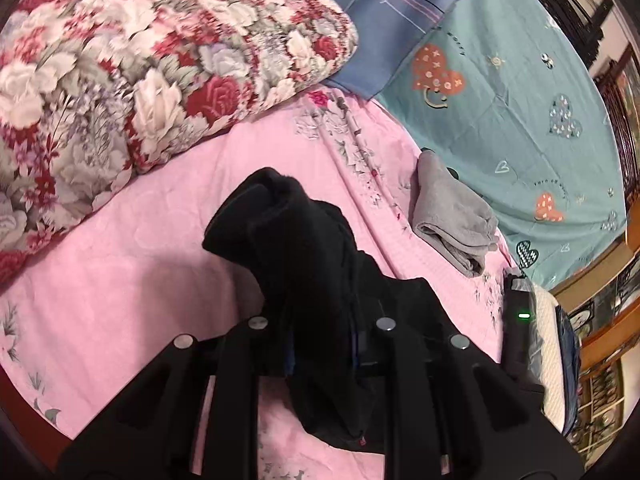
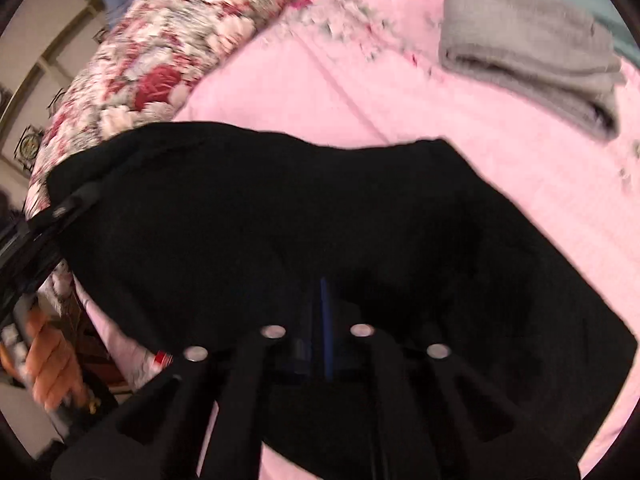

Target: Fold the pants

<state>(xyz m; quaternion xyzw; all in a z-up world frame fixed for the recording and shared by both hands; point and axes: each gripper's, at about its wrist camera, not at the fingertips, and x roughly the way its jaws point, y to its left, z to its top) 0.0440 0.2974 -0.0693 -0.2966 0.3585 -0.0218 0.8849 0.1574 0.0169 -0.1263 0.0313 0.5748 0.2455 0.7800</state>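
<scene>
The black pants (image 1: 296, 240) are held bunched above the pink bed (image 1: 120, 280), clamped by the left gripper (image 1: 320, 344) and pinched by the right gripper (image 2: 320, 344). A crooked fold could be caused by uneven bunching, near the gray towel (image 1: 452, 216).

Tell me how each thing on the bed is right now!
Black pants: bunched, lifted off the bed, held by both tools.
Grey cloth: folded, lying on the pink sheet.
Flowery quilt: rolled up, resting at the bed's edge.
Left tool: shut on the pants.
Right tool: shut on the pants.
</scene>
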